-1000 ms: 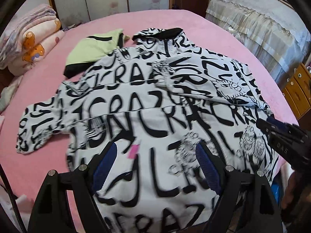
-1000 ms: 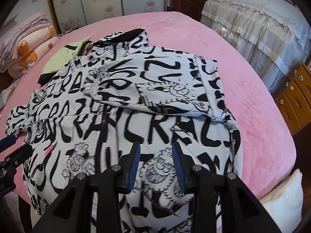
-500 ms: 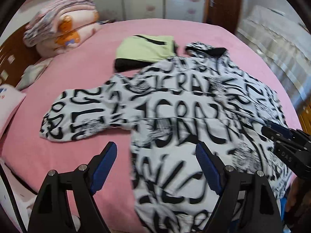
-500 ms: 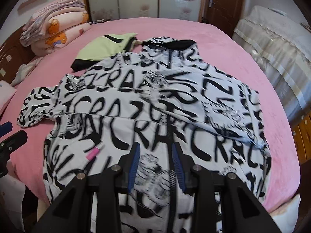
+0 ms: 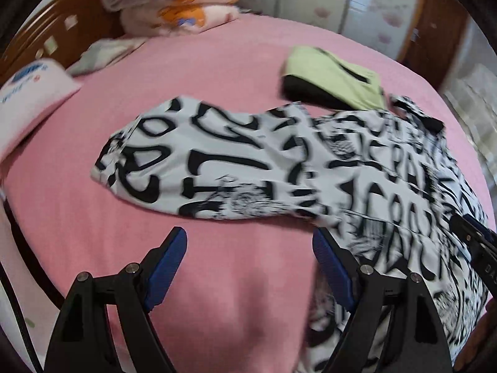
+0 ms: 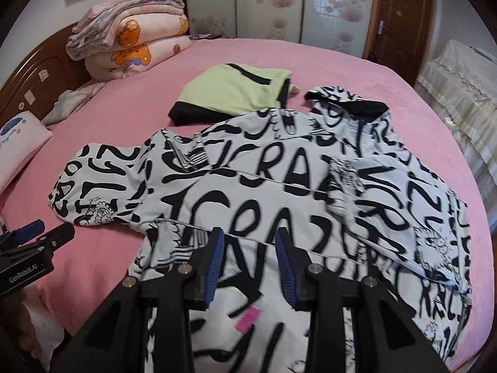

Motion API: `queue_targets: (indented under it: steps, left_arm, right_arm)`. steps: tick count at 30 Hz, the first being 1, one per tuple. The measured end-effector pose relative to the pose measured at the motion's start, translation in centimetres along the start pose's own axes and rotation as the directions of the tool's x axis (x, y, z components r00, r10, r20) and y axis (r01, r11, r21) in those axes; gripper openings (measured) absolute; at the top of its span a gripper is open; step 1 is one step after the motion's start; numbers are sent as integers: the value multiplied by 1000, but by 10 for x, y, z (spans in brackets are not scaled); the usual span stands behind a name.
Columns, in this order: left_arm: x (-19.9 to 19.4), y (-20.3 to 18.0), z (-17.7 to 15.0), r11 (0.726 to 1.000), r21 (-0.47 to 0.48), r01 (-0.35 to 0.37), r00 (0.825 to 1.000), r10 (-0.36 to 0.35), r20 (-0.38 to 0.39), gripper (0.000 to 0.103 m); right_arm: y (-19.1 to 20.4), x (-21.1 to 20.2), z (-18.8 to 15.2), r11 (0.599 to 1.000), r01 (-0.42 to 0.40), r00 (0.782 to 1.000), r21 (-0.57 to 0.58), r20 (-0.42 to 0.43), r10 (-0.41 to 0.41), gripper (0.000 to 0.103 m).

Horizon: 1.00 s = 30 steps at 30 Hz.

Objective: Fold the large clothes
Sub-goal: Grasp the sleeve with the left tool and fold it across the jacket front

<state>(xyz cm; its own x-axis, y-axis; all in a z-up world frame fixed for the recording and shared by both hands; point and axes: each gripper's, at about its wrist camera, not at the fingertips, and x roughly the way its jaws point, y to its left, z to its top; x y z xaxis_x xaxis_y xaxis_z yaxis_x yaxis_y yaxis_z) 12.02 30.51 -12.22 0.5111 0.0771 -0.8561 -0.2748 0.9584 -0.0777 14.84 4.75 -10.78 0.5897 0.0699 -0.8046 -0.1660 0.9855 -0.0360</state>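
Observation:
A white jacket with black lettering [image 6: 279, 186] lies spread on the pink bed [image 6: 124, 118], collar away from me. Its left sleeve [image 5: 202, 161] stretches out over the sheet, while the right sleeve [image 6: 403, 223] is folded across the chest. My left gripper [image 5: 248, 236] hangs wide open over bare pink sheet just below that outstretched sleeve, and its right finger sits by the jacket's side edge. My right gripper [image 6: 248, 239] hovers over the jacket's middle with a narrow gap between its blue pads and nothing in it. The left gripper [image 6: 40, 236] also shows at the right wrist view's left edge.
A folded green and black garment [image 6: 236, 90] lies beside the jacket's collar. Stacked blankets [image 6: 130, 46] and a pink pillow [image 6: 18, 146] sit by the wooden headboard [image 6: 37, 77]. A covered piece of furniture [image 6: 459, 71] stands beyond the bed's right side.
Both grippers have swept left. The left one went from above the jacket's body to the bare sheet under the left sleeve. The right one went toward the jacket's middle. Jaw widths are unchanged.

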Motion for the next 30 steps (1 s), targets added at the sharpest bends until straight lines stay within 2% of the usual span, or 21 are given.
queue_targets:
  steps: [7,11,15,20,25,26,28,29,30]
  left_arm:
    - [54,47,1,990,-136,-34,998,25,-66,82]
    - [80,68,0,974,-225,-10,996,-9,-85,82]
    - [104,95,-1,941,-339,13,996,-42,-77,82]
    - [119,119,6,900,-435,41,998,-56,-22,82]
    - [134,144,16,830,-551,88,996,-74,47,82]
    - [139,150,19,808,-581,101,995,-74,71,82]
    - [145,155,22,782,-616,100,994,-54,92,69]
    - [147,157,26,775,-625,88,995,-37,95,44]
    - [148,157,28,770,-633,80,995,-24,96,15]
  right_arm:
    - [32,41,8,999,-28,999,-22,-43,27,34]
    - [41,59,7,999,-43,996,-21,-75,41,34]
    - [49,75,2,998,-53,993,-28,-109,50,34]
    - [55,91,0,998,-58,989,-29,-136,54,34]
    - [59,99,0,997,-72,987,-16,-147,69,34]
    - [59,100,0,997,-74,986,-14,-150,71,34]
    - [59,102,-3,997,-79,984,-9,-158,77,34]
    - [58,102,-4,997,-79,984,-6,-163,77,34]
    - [56,103,-5,997,-79,983,-3,-166,78,34]
